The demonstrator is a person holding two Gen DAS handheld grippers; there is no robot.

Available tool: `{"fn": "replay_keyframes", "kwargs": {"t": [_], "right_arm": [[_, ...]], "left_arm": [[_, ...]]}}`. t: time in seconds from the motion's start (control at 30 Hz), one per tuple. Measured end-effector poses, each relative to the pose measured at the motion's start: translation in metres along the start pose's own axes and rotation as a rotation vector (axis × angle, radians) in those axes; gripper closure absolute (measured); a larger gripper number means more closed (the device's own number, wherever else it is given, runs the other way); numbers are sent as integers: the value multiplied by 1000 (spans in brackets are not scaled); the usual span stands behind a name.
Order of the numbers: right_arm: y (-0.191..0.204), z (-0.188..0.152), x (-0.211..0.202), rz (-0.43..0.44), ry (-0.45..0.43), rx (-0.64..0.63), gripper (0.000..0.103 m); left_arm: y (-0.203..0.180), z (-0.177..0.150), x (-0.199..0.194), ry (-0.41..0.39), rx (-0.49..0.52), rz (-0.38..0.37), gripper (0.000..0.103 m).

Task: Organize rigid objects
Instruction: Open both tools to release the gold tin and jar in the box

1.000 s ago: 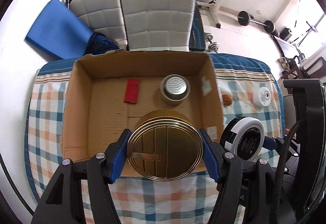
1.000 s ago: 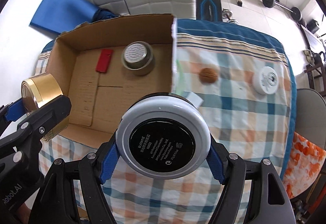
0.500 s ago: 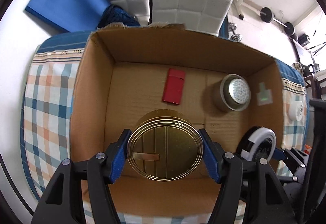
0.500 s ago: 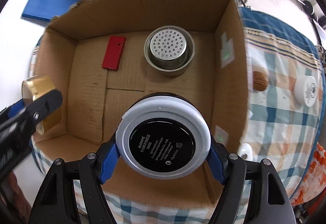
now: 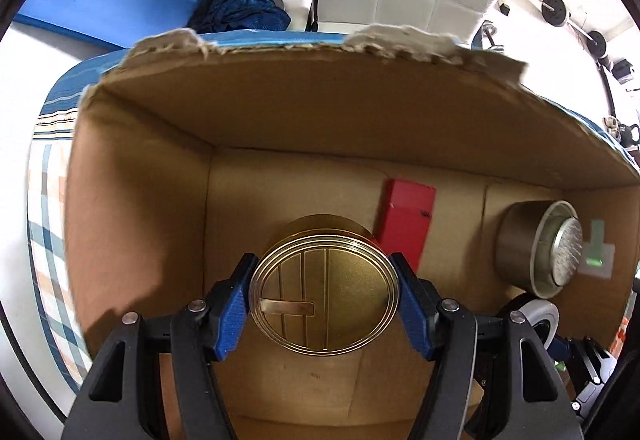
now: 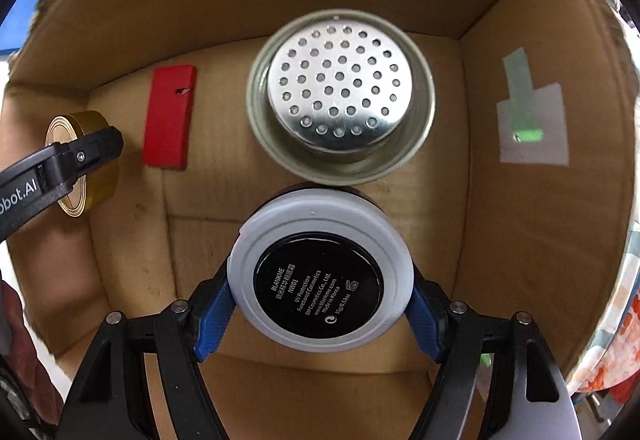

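Cardboard walls now fill both views: over the last second both tools have come down from above the checked desk cloth into the open cardboard box point(image 5: 136, 224), which earlier sat well below them. The left tool point(image 5: 324, 300) is clamped on a gold round tin point(image 5: 324, 296), its blue pads pressed against the tin's rim on either side. The tin hangs over the box floor toward the left wall, just beside the red flat case point(image 5: 406, 224) lying there. The right tool point(image 6: 320, 304) is clamped on a white compact with a black label point(image 6: 320, 270), held over the floor just in front of the perforated metal strainer cup point(image 6: 340, 96), which rests near the far wall. In the right wrist view the left tool and its tin point(image 6: 86, 160) show at the left wall, well apart from the compact.

Neither grip has changed; only the height and position have. Judging from this, the carry is nearly over and the release is what remains. Each item has bare cardboard beneath it, though the compact sits close to the strainer cup and could knock it on setting down.
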State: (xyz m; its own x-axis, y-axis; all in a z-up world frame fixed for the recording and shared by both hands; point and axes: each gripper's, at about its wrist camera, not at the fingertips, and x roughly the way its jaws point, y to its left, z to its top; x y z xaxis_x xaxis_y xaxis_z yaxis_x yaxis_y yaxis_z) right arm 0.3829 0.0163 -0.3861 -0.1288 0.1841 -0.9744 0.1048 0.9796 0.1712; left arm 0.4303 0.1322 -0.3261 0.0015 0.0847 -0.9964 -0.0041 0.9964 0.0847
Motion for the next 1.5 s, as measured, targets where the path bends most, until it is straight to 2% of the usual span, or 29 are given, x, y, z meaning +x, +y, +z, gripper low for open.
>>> {"fn": "replay_keyframes", "kwargs": {"t": [0.23, 0.43, 0.6, 0.67, 0.9, 0.97, 1.5], "right_arm": [[-5, 11, 17, -23, 41, 29, 25], [-3, 16, 17, -18, 56, 21, 25], [-2, 2, 10, -9, 63, 3, 21], [0, -5, 5, 1, 61, -5, 17], [5, -29, -20, 26, 9, -27, 8], [6, -38, -29, 9, -18, -36, 4], [-16, -113, -109, 25, -188, -87, 4]], "left_arm": [[4, 12, 12, 25, -4, 11, 39], [13, 12, 14, 67, -47, -27, 39], [10, 5, -1, 77, -58, -66, 22], [9, 0, -8, 74, -59, -74, 13], [9, -32, -48, 16, -45, -66, 12], [10, -44, -60, -9, -40, -58, 12], [1, -130, -141, -187, 13, -68, 12]]}}
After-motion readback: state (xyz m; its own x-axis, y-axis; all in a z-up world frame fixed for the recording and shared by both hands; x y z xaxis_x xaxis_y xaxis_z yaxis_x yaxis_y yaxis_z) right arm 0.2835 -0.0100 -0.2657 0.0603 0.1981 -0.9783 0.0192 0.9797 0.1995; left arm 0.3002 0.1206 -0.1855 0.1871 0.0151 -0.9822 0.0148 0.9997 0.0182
